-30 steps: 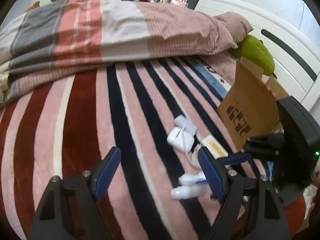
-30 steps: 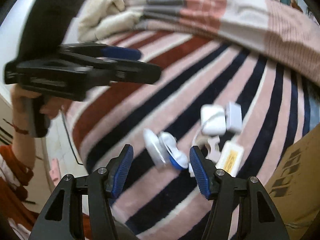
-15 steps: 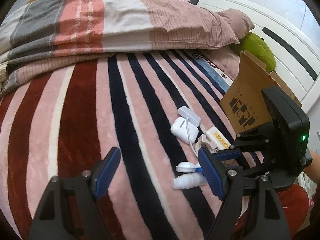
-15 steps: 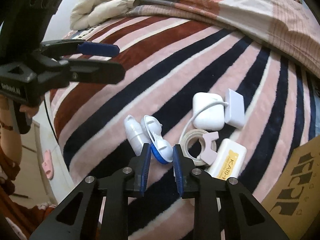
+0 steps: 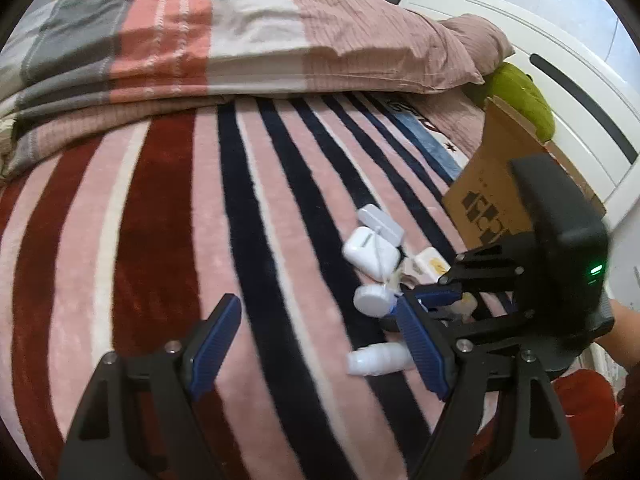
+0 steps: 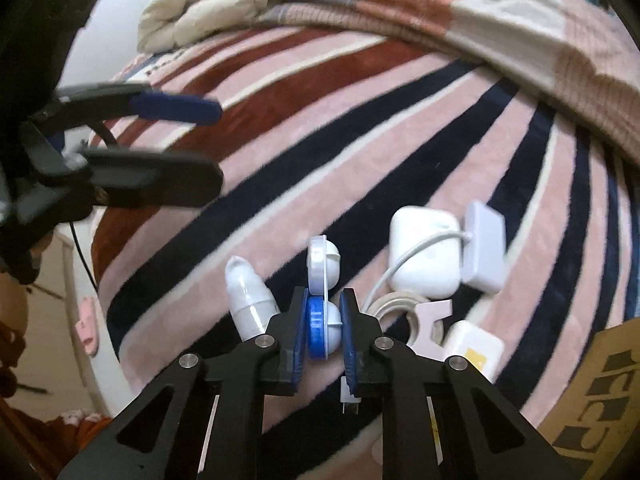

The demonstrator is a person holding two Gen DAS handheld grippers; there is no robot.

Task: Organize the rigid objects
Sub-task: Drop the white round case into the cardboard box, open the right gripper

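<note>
My right gripper (image 6: 323, 330) is shut on a white and blue contact lens case (image 6: 322, 280), which stands on edge on the striped blanket; the case also shows in the left wrist view (image 5: 372, 300). A small white bottle (image 6: 249, 304) lies just left of it. A white earbud case (image 6: 424, 256) with a cable, a flat white adapter (image 6: 484, 252), a tape roll (image 6: 400, 312) and a white box with a yellow label (image 6: 474, 346) lie to the right. My left gripper (image 5: 316, 344) is open and empty, hovering left of the pile.
A cardboard box (image 5: 496, 188) stands on the bed at the right, next to the white headboard (image 5: 580, 92). A folded striped duvet (image 5: 200, 48) lies across the back. A green plush (image 5: 520, 96) sits by the pillow. The bed edge drops off at the left (image 6: 100, 280).
My right gripper has moved in and closed on the lens case, which has tipped up onto its edge. My left gripper stays open and has shifted slightly.
</note>
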